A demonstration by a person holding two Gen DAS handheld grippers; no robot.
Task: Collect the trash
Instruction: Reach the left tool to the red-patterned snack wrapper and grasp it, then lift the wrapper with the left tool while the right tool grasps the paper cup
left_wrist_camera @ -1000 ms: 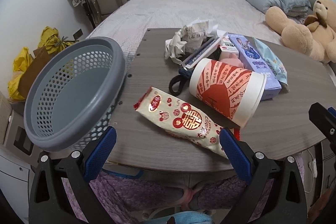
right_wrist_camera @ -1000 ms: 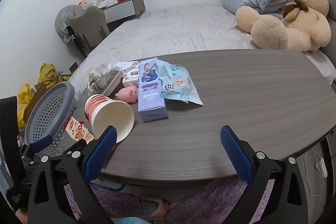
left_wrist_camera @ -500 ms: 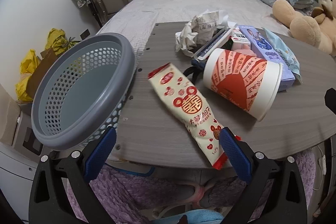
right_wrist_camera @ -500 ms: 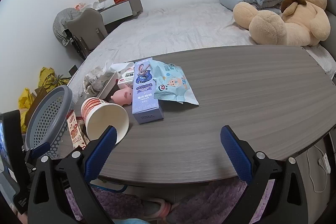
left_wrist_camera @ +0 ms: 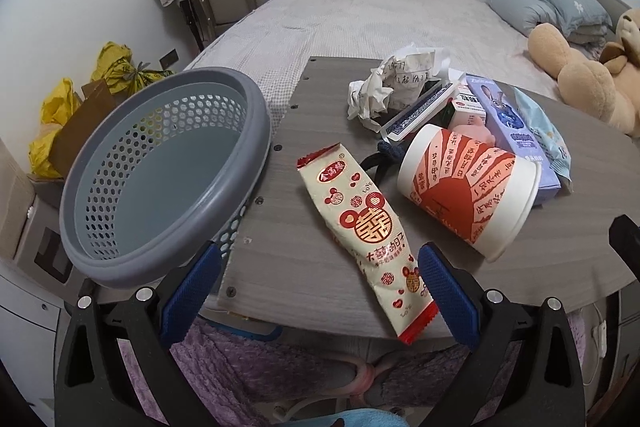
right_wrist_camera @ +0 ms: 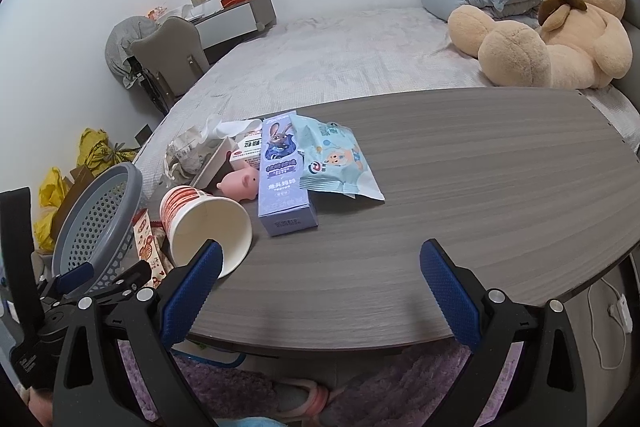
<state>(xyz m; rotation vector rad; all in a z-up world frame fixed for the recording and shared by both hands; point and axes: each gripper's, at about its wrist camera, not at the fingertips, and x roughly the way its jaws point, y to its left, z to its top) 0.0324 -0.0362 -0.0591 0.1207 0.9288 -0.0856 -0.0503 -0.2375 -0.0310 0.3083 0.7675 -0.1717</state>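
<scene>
A grey perforated basket (left_wrist_camera: 160, 179) stands empty at the table's left edge; it also shows in the right wrist view (right_wrist_camera: 96, 219). A cream and red snack wrapper (left_wrist_camera: 364, 231) lies flat on the table next to it. A red and white paper cup (left_wrist_camera: 468, 187) lies on its side, seen too in the right wrist view (right_wrist_camera: 208, 223). Crumpled paper (left_wrist_camera: 396, 83) lies behind. My left gripper (left_wrist_camera: 320, 287) is open and empty, at the table's near edge by the wrapper's lower end. My right gripper (right_wrist_camera: 320, 287) is open and empty over the table's near edge.
A purple rabbit box (right_wrist_camera: 282, 171), a pale blue wipes pack (right_wrist_camera: 336, 163), a pink toy pig (right_wrist_camera: 240, 183) and a small carton (right_wrist_camera: 248, 151) lie on the grey wood table (right_wrist_camera: 480, 187). A bed with a teddy bear (right_wrist_camera: 552, 27) lies behind. Yellow bags (left_wrist_camera: 60, 115) sit on the floor at left.
The left gripper has swung left and a little closer, so the wrapper now lies more along its axis and the basket looks larger. The right gripper shifted slightly. Nothing on the table moved.
</scene>
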